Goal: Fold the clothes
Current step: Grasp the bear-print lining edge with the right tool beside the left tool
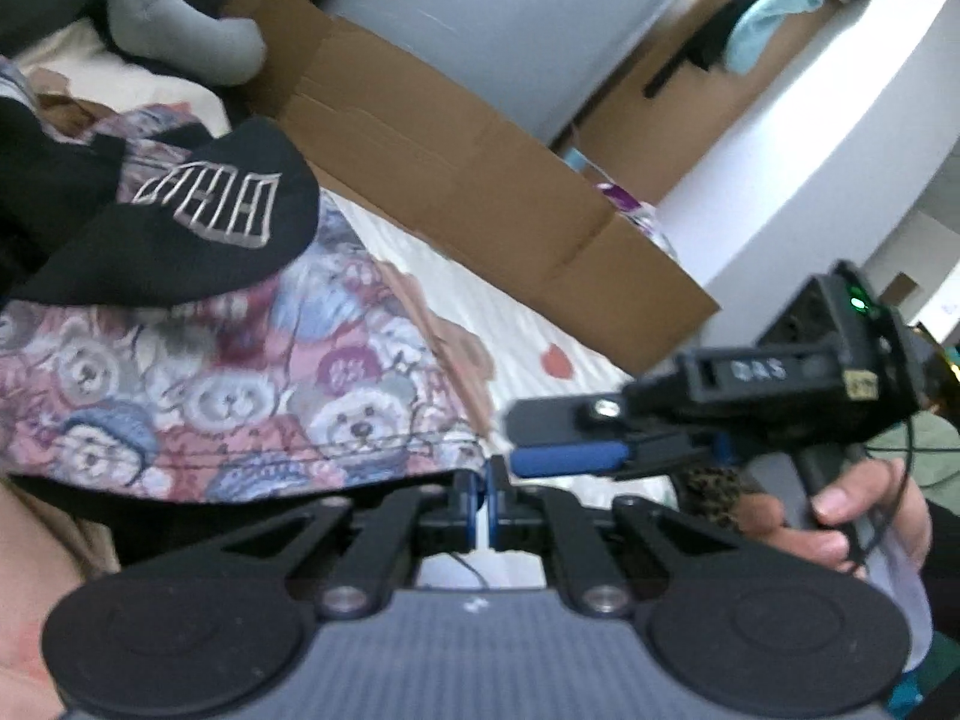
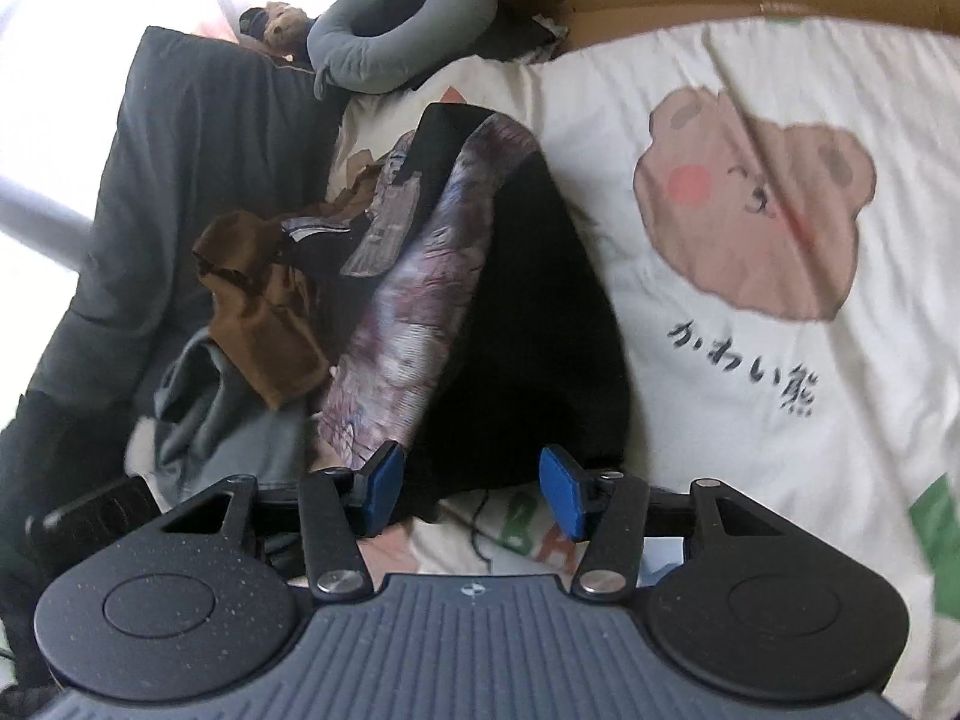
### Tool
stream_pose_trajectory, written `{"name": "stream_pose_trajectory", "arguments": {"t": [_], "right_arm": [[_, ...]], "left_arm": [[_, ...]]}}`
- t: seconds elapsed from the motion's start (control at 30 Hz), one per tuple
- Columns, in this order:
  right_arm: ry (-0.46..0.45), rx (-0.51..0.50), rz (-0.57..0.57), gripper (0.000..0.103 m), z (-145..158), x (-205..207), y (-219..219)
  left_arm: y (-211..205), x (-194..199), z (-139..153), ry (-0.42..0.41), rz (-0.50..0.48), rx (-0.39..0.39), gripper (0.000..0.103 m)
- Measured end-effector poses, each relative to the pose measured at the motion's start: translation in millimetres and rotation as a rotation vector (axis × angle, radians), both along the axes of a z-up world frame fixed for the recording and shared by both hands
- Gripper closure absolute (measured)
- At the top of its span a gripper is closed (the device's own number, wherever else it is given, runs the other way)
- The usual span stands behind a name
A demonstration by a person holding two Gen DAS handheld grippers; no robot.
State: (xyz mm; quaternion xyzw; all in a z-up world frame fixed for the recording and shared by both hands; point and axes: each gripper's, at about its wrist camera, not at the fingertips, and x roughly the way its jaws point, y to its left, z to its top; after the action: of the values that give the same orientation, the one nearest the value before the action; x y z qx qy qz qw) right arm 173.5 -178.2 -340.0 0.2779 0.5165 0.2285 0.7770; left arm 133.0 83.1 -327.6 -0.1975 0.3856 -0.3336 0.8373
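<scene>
The cream bear-print bedsheet (image 2: 780,120) covered pretty much everything, with a cardboard box (image 1: 456,138) along its far edge. On the sheet lay the teddy-bear print garment (image 1: 240,384), black lining showing, next to a heap of brown and grey clothes (image 2: 252,312). The left gripper (image 1: 485,495) had its blue pads squeezed together right at the garment's hem, can't tell if any cloth was actually caught. The right gripper (image 2: 480,489) sat about half spread, black fabric between the pads but not pinched.
</scene>
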Motion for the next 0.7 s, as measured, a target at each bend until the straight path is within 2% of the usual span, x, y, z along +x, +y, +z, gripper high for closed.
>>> {"name": "stream_pose_trajectory", "arguments": {"t": [0.03,0.17,0.3,0.33,0.37,0.4,0.43,0.53,0.67,0.7], "right_arm": [[0.010,0.008,-0.004,0.051,-2.3,-0.2,0.2],[0.071,0.079,-0.035,0.069,-13.5,0.0,-4.9],[0.134,0.147,-0.065,0.074,-24.9,0.4,-9.3],[0.142,0.154,-0.070,0.075,-26.4,0.2,-9.6],[0.145,0.155,-0.072,0.080,-27.1,0.2,-9.7],[0.147,0.155,-0.073,0.091,-27.7,0.4,-9.8],[0.149,0.155,-0.074,0.095,-28.3,0.6,-9.9],[0.129,0.139,-0.068,0.099,-27.4,-0.9,-13.7],[0.090,0.099,-0.064,0.100,-19.4,1.1,-22.8],[0.082,0.089,-0.069,0.100,-17.2,1.9,-26.5]], "left_arm": [[-2.6,-1.3,-0.5,0.002,-0.012,-0.005,0.100],[-14.4,-4.8,-2.2,0.004,-0.055,-0.015,0.100],[-23.3,-4.8,-2.1,-0.002,-0.089,-0.020,0.100],[-26.0,-4.6,-2.6,-0.002,-0.099,-0.018,0.100],[-28.7,-4.3,-3.2,-0.002,-0.108,-0.017,0.100],[-31.4,-4.0,-3.6,-0.001,-0.118,-0.014,0.100],[-34.1,-3.5,-4.0,0.001,-0.128,-0.010,0.100],[-40.2,0.3,-4.5,0.017,-0.150,-0.001,0.099],[-36.8,7.0,-3.3,0.056,-0.134,0.011,0.079],[-33.9,7.7,-2.6,0.059,-0.125,0.015,0.078]]}}
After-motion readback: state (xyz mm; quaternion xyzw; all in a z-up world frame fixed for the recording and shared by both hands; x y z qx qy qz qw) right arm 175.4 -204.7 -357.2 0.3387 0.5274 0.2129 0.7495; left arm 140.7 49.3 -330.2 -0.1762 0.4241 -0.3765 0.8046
